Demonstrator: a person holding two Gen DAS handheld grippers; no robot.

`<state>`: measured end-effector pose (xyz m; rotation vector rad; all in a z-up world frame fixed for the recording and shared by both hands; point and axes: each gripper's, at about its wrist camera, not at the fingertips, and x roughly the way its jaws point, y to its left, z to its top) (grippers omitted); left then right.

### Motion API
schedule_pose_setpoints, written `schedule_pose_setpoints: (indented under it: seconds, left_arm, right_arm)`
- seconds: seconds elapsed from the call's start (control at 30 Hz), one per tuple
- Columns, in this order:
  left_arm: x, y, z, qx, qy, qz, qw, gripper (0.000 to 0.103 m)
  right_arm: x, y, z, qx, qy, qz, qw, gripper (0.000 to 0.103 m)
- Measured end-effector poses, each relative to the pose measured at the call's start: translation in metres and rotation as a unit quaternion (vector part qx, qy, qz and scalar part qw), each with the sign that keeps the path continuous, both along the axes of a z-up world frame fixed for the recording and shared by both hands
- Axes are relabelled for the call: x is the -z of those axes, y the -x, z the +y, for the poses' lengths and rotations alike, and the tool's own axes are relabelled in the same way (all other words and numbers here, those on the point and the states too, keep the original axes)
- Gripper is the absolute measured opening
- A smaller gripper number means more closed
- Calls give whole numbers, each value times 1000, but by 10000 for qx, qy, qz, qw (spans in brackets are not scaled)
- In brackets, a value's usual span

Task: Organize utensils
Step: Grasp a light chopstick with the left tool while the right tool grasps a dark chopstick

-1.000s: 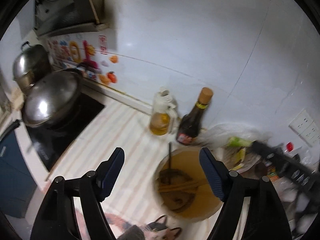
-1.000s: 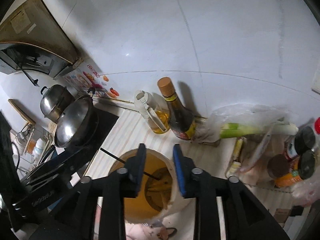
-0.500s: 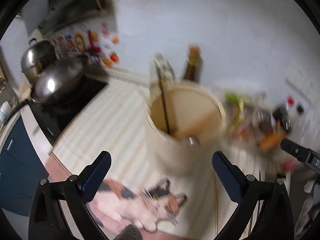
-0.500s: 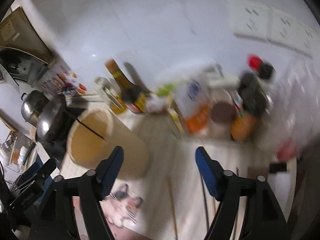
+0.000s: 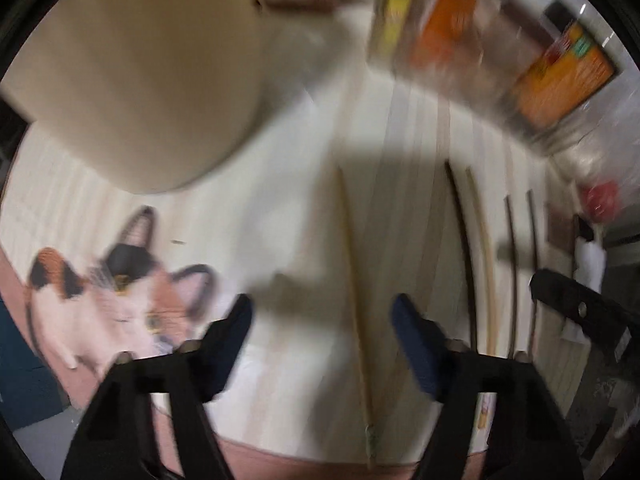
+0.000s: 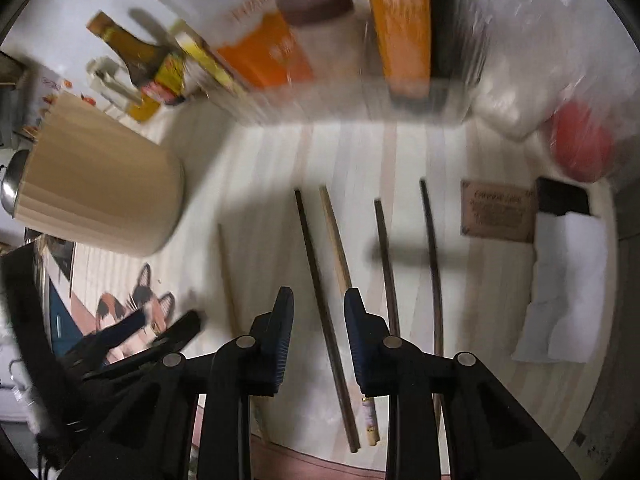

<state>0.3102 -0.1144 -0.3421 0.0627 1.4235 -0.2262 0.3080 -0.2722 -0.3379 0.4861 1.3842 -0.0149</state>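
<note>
Several chopsticks lie side by side on the pale striped mat. In the left wrist view my left gripper (image 5: pixel 322 318) is open, straddling a light chopstick (image 5: pixel 354 276) just above the mat. In the right wrist view my right gripper (image 6: pixel 318 312) is open, its fingers either side of a dark chopstick (image 6: pixel 320 300); a light chopstick (image 6: pixel 340 252) lies just right of it, and two more dark ones (image 6: pixel 430 248) further right. The beige utensil holder (image 6: pixel 100 184) stands at the left, also in the left wrist view (image 5: pixel 140 72). Both grippers are empty.
Sauce bottles (image 6: pixel 144 60), orange packets (image 6: pixel 264 48) and plastic bags (image 6: pixel 540 60) crowd the back wall. A red object (image 6: pixel 580 148), a brown card (image 6: pixel 498 212) and white paper (image 6: pixel 564 292) lie at the right. A cat picture (image 5: pixel 116 300) is on the mat's left front.
Both grippers dropped from above the holder down to the mat, over the chopsticks. The right gripper opened wide, then narrowed around a dark chopstick.
</note>
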Motion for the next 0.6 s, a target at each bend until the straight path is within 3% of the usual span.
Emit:
schedule_pose_setpoints:
  seconds: [0.07,0.1,0.17,0.3,0.43,0.5,0.6]
  left_arm:
    - [12,-4,-10,63,-191,10,9998,40]
    - [10,-4,-15,154,-285,-190,9993,33]
    - [11,-5,-18,241,-381,-259,9986,7]
    - [14,-5,1,128,-390,-243,9989,4]
    - [18,-1,38,-128,-576,-223,9980,4]
    - [19,2,51,-211,-615,-207,9977,4]
    - [22,5,66,-339,-640,-199,9972,4]
  right_arm:
    - [9,-5,3,-93,66,91,9999,28]
    - [10,-9,6,-152,134,92,9998,28]
    - [13,-15,13,-269,155,78,9995,26]
    - [19,-31,27,-458,267,54,9986,24]
    - [34,-49,38,-639,476,305,9964,24]
    - [42,-53,45,-777,564,415,9945,9]
    - [50,-52,55,-910,792,484,9915,0]
